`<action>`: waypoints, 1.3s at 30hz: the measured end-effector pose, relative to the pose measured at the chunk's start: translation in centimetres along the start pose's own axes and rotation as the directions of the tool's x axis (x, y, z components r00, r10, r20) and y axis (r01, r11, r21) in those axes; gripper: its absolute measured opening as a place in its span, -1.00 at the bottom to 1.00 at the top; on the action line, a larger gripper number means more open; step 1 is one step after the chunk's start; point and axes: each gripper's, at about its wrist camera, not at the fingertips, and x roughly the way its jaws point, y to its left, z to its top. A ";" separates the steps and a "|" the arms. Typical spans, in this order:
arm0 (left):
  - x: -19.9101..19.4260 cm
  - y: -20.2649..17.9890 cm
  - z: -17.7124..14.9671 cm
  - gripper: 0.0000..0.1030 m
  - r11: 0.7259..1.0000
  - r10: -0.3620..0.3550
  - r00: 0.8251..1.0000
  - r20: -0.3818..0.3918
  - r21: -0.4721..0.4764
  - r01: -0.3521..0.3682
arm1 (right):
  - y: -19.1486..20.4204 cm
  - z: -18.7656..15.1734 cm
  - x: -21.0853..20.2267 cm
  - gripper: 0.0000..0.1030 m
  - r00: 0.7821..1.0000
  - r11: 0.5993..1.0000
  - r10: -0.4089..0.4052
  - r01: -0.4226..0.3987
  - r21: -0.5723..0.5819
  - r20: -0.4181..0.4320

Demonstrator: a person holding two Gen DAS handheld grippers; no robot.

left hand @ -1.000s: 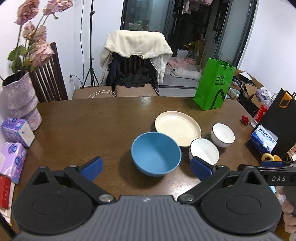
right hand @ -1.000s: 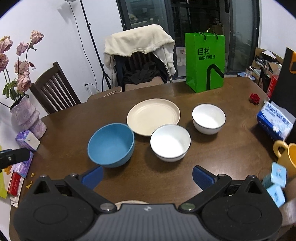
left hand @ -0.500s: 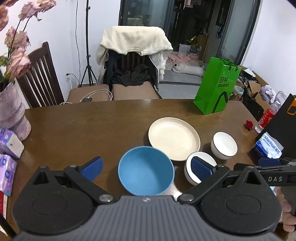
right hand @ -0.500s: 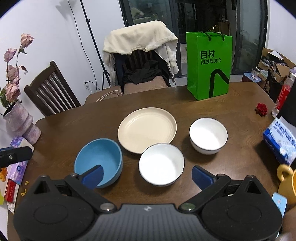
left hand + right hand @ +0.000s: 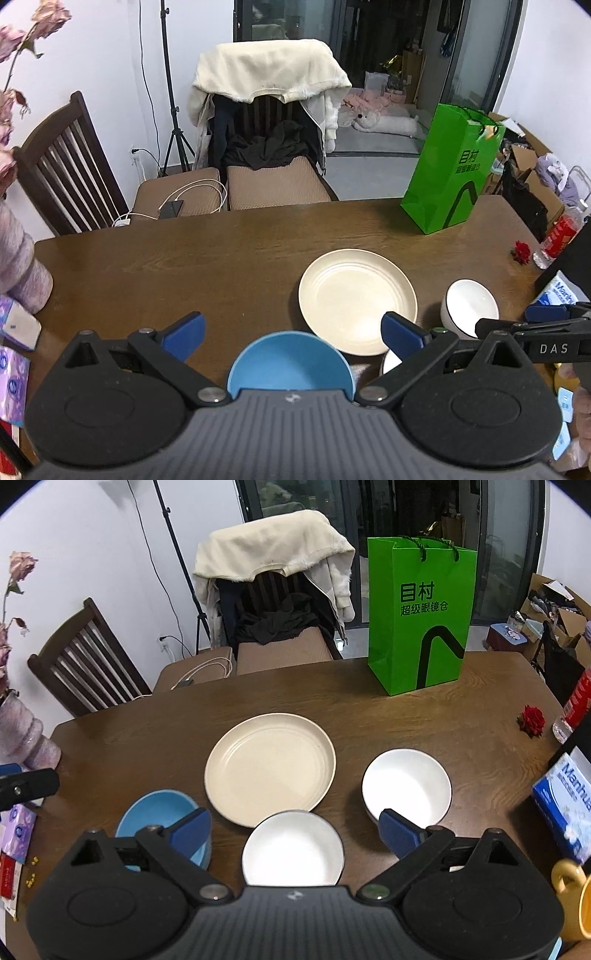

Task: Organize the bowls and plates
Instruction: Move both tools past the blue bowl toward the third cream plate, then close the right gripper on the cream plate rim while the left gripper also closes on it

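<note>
Between the spread, empty jaws of the right gripper [image 5: 295,821] sits a white bowl [image 5: 293,848], the left gripper [image 5: 293,328] spread likewise over the blue bowl [image 5: 290,363] — approach step, I judge — next each must lower and close on a rim.

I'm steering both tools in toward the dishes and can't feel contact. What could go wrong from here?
1. The near white bowl sits right against the cream round plate; closing the open right tool on it may nudge the plate.
2. The right tool's blue fingertip overlaps the far white bowl in view and might clip it.
3. The left tool hovers over the blue bowl, close beside the right; they might collide.
</note>
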 end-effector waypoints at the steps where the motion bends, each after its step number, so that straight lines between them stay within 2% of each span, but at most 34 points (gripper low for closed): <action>1: 0.4 -0.1 0.3 1.00 1.000 0.006 1.000 -0.003 0.005 -0.006 | -0.2 0.5 0.5 0.88 1.000 1.000 0.000 0.000 0.001 -0.006; 14: 8.6 -0.5 3.6 1.00 0.999 0.034 0.994 -0.102 0.020 -0.032 | -1.9 4.5 7.8 0.81 0.996 1.000 -0.027 0.027 -0.001 -0.086; 26: 17.4 -0.3 3.1 0.92 0.998 0.064 0.974 -0.219 -0.008 -0.068 | -3.0 4.7 14.3 0.54 0.989 0.999 -0.022 0.026 0.026 -0.149; 33: 20.9 -0.1 2.9 0.72 0.995 0.074 0.965 -0.251 -0.044 -0.087 | -2.9 4.8 17.2 0.28 0.984 0.999 -0.034 0.040 0.029 -0.175; 39: 23.3 0.0 2.3 0.43 0.994 0.071 0.957 -0.283 -0.061 -0.092 | -3.0 4.5 19.4 0.09 0.978 0.998 -0.047 0.057 0.040 -0.202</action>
